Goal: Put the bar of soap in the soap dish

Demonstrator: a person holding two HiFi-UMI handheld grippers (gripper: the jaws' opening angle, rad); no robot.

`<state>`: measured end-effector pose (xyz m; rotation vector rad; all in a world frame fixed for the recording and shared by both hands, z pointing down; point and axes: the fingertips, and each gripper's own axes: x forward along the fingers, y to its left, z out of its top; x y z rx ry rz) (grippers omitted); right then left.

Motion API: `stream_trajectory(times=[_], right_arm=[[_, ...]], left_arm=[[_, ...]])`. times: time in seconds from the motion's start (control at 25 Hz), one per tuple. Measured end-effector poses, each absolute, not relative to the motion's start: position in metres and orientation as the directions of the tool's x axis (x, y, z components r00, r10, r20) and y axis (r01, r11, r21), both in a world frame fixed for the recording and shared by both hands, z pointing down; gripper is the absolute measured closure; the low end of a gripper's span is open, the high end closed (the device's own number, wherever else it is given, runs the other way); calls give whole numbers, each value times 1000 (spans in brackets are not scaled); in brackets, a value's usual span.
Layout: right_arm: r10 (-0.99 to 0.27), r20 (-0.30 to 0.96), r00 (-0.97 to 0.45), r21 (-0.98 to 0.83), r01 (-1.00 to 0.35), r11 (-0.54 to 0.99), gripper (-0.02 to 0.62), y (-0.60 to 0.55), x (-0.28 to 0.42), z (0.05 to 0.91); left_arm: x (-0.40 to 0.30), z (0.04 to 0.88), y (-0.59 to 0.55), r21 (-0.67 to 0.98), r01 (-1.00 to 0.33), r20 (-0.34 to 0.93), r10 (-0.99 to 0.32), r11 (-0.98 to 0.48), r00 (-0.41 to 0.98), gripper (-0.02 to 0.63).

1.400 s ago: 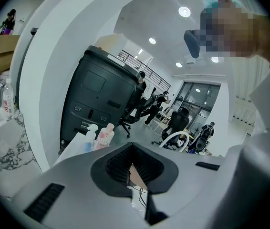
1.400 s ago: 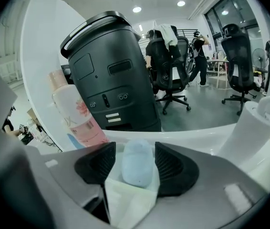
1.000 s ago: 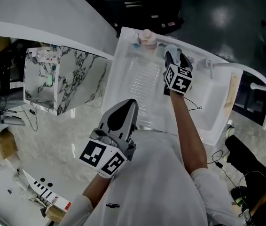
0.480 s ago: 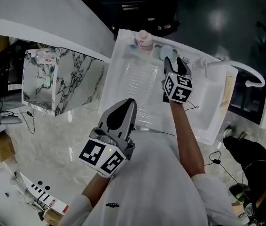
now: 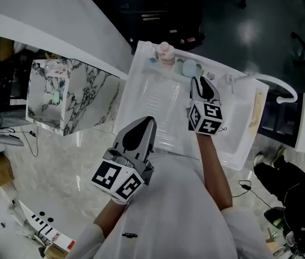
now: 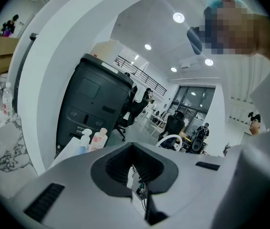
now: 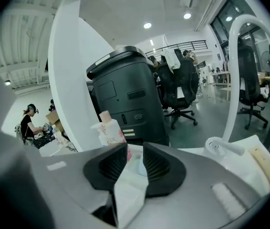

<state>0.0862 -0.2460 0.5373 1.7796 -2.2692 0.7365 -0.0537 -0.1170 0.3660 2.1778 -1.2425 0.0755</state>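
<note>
A pale teal soap dish sits on the back ledge of the white basin, right of a pink bottle. I cannot tell the soap apart from the dish. My right gripper hovers just in front of the dish, apart from it. Its jaws have just been closing and stand open a little with nothing between them; in the right gripper view the teal dish shows through the gap of the right gripper. My left gripper stays near my body over the basin's front edge, shut and empty, as the left gripper shows.
A curved white faucet rises at the basin's right end, with its knob close to my right gripper. A marble-patterned box stands to the left. A black machine stands behind the basin. A wooden strip lies at the right rim.
My right gripper has pulled back and up from the soap dish, uncovering it, and its jaws have narrowed. The left gripper has stayed put.
</note>
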Motion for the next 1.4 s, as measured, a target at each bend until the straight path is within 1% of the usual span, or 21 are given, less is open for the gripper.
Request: stream_trajectory(times=[0.16, 0.28, 0.44, 0.8, 1.4], right_arm=[[-873, 377, -310, -286, -935, 209, 494, -236, 84, 513], [-879, 336, -339, -291, -925, 246, 535, -226, 82, 489], [-890, 287, -354, -279, -920, 276, 547, -214, 83, 456], [-882, 221, -415, -257, -898, 358, 549, -195, 81, 406], [-915, 93, -392, -193, -909, 370, 563, -156, 98, 315]], left_arm=[[-53, 362, -115, 484, -792, 327, -764, -371, 557, 606], [-53, 359, -115, 484, -792, 317, -768, -373, 556, 606], [-54, 356, -115, 484, -790, 309, -771, -376, 557, 606], [-50, 354, -115, 486, -782, 291, -772, -389, 565, 606], [-53, 352, -114, 479, -784, 283, -775, -396, 565, 606]])
